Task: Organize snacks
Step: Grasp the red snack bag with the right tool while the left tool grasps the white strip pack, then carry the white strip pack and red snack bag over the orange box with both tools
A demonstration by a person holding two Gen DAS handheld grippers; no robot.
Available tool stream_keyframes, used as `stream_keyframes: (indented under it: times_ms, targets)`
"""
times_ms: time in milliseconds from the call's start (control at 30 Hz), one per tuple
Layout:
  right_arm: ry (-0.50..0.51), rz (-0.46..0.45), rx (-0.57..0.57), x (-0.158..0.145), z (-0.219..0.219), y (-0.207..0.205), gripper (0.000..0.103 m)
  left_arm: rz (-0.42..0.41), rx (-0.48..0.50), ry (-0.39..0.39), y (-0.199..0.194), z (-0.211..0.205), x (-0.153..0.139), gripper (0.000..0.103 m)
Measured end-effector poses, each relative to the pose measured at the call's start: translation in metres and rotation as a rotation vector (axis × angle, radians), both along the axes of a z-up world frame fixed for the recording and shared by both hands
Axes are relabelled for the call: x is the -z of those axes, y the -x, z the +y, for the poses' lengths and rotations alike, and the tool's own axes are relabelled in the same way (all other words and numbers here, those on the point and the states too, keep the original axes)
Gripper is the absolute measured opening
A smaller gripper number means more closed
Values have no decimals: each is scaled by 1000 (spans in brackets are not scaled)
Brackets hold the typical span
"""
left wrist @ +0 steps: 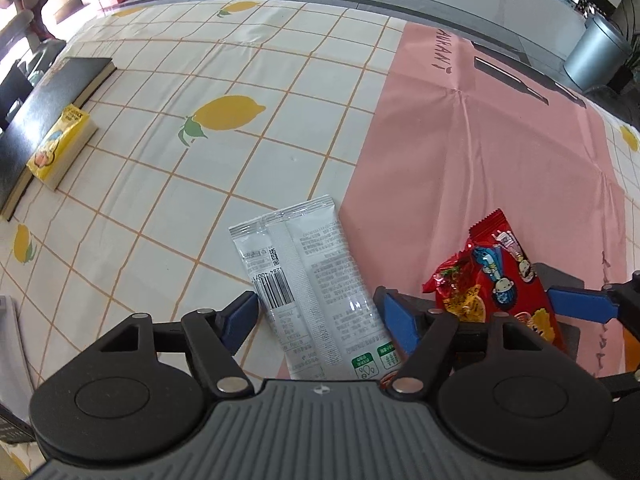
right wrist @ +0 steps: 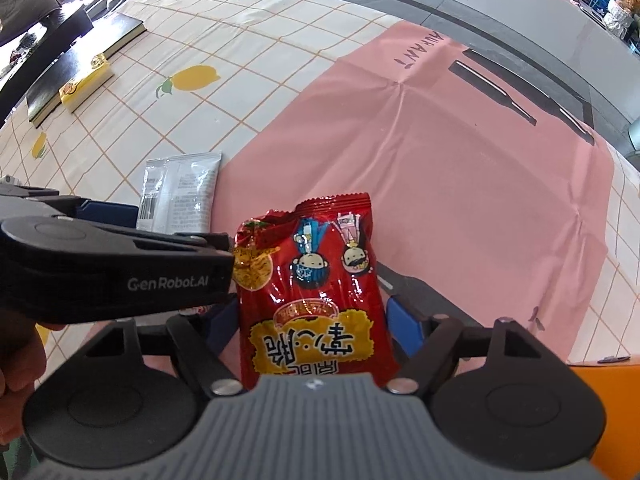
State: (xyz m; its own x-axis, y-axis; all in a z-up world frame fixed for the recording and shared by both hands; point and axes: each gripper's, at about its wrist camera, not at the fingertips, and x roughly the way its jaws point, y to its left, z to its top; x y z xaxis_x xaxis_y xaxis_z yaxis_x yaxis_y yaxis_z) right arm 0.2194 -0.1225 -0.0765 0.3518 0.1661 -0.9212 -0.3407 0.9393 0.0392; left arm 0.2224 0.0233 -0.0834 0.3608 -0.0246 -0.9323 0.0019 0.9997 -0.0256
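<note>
Lemon-print cloth (left wrist: 168, 80) with an orange grid covers the table, and one pink sheet (left wrist: 480, 152) lies flat over its right part; that sheet is the landmark for what follows.

Nearest, two grippers point steeply down. The left gripper (left wrist: 316, 316) has its blue pads (left wrist: 240, 316) apart on either side of the white packet (left wrist: 308, 280); the near pad looks close to the packet's edge, but no clamping shows. The packet lies flat, printed back up with a barcode, across the sheet's left edge, mostly on the cloth. The right gripper (right wrist: 310, 324) straddles the red packet (right wrist: 312, 280), its pads (right wrist: 400, 328) spread at the packet's sides; whether they touch it I cannot tell. That packet sits on the sheet near its left edge, just right of the white one, and the two appear slightly apart. From the right wrist view the left gripper's black body crosses in front of the red packet's left corner, and part of a hand (right wrist: 16, 360) shows at the frame's left edge.

Counted: two snack packets near the grippers, one yellow packet (left wrist: 60, 140) well to the left of the sheet. It rests on one dark book (left wrist: 44, 120) lying flat on the cloth.

Farthest, beyond the sheet's right corner, one grey bin (left wrist: 592, 52) stands on the floor.
</note>
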Motion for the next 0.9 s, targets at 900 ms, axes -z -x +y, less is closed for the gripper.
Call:
stream_keyframes:
  times_ms: [900]
  targets:
    - [79,16,-38,9,-6,11,72,75,210,-1,25,15,-4,61]
